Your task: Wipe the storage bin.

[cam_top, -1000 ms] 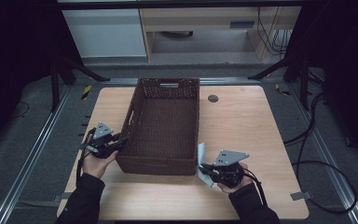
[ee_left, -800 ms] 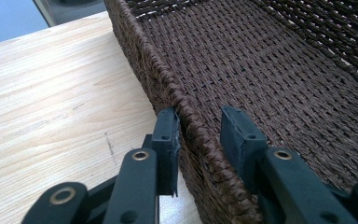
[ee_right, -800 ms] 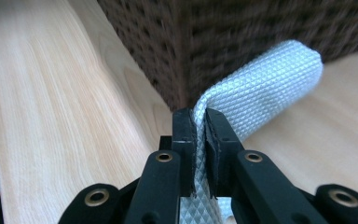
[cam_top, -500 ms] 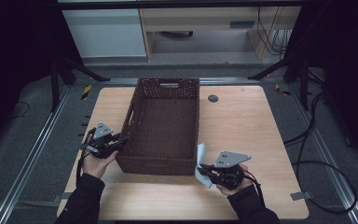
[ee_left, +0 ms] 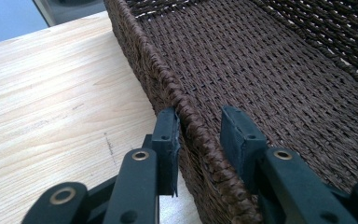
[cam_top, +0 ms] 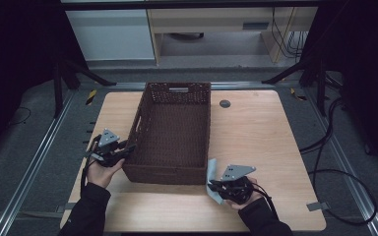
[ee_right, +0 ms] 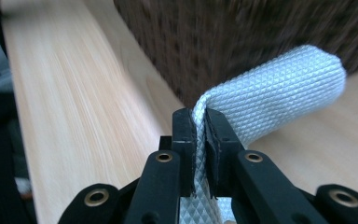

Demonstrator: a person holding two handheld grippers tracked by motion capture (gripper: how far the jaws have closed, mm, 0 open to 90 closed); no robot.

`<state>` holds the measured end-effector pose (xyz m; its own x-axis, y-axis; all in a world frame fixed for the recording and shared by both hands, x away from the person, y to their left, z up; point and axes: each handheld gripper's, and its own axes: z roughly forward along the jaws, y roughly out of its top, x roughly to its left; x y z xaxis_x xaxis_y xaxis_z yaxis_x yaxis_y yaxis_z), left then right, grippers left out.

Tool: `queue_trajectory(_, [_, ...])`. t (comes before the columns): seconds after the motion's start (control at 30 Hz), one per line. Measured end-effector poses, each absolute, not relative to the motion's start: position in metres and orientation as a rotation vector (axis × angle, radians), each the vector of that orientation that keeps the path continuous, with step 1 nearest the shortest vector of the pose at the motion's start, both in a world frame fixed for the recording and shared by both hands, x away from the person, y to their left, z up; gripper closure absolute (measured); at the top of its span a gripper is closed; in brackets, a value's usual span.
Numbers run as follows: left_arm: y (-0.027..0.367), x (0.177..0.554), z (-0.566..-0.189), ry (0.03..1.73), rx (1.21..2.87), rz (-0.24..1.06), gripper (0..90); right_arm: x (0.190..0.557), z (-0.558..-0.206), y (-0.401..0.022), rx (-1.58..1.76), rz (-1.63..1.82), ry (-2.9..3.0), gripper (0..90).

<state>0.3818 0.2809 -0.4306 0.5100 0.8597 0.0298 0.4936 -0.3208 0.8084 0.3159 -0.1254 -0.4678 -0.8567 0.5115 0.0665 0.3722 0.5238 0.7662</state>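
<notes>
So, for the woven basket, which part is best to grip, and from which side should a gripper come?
Best is probably the rim of a long side wall of the woven basket, taken from above, one jaw inside and one outside. The wall is thin and upright and the top is open, so the jaws can straddle it. The left gripper stands this way at the near left rim, its jaws not fully pressed on it.

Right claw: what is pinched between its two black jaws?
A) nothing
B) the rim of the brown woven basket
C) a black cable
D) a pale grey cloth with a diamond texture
D: in the right gripper view the right claw is shut on the pale grey diamond-textured cloth, which folds over beside the brown woven basket.
</notes>
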Motion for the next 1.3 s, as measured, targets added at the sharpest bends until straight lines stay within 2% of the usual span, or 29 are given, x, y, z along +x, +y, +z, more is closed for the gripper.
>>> queue_trajectory(0.17, [0.281,0.382,-0.431,1.109,1.976,0.597,66.8,0.321,-0.480,-0.126,0.804,1.185,2.633,83.6])
queue_trajectory(0.33, [0.280,0.382,-0.430,1.106,1.984,0.608,66.7,0.327,-0.466,-0.143,0.840,1.239,2.548,83.2])
queue_trajectory(0.57, [0.280,0.381,-0.431,1.106,1.981,0.607,66.6,0.339,-0.451,-0.198,1.029,1.277,2.326,83.0])
queue_trajectory(0.9, [0.281,0.382,-0.431,1.102,1.980,0.604,66.2,0.351,-0.460,-0.254,1.245,1.144,2.147,82.9])
queue_trajectory(1.3, [0.282,0.382,-0.432,1.102,1.965,0.595,64.8,0.358,-0.474,-0.277,1.390,1.006,2.083,82.4])
